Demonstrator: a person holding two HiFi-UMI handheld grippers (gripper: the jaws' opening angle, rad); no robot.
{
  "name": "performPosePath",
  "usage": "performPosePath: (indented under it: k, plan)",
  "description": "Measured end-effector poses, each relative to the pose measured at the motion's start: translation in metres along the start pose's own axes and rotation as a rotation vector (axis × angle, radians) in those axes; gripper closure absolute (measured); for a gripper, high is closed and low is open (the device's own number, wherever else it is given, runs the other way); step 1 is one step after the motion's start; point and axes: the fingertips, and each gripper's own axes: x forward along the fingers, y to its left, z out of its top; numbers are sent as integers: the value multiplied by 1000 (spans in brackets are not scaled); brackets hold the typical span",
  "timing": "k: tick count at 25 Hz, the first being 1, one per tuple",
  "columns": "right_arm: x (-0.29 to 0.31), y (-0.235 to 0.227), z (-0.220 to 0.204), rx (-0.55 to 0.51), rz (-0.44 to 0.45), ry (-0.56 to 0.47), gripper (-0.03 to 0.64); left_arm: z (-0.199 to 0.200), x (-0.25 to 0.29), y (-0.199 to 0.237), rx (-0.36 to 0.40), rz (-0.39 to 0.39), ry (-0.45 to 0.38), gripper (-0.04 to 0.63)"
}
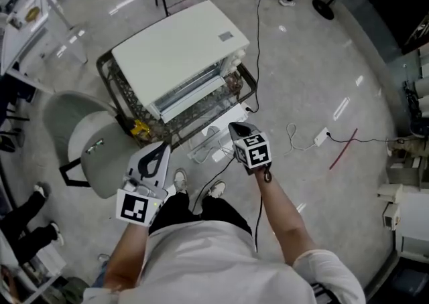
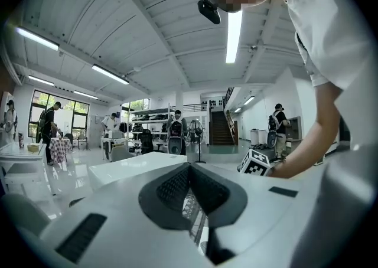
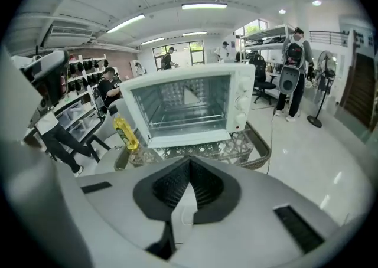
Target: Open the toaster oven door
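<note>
Toaster oven, door open, well beyond closed R gripper fingers.

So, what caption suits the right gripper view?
Shut right gripper faces the white box-shaped toaster oven, its door open.

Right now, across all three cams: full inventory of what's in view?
toaster oven: 1, white, on the table, door open
table: 1, dark wicker rim, mid-floor
bottle: 1, yellow, on the table beside the oven
chair: 1, grey, left of the table
cables: several, black and white, floor right of the table
fan: 1, black, far floor
bystanders: several, background
left gripper: 1, grey-white, shut, empty
right gripper: 1, grey-white, shut, empty, facing the oven
</note>
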Motion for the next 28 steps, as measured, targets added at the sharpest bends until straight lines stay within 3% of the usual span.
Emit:
performPosePath:
  k: [4,17,28]
  plan:
    - [-34,-3,36,20,-63,-108,595,11,-3,7,1,3,-23,578]
    - [-148,9,117,-54,-77,-372,595,46,-10,24,53,36,-88,578]
    - [-243,10,145,-88,-130,-544,595,75,-9,38,99,59,-145,578]
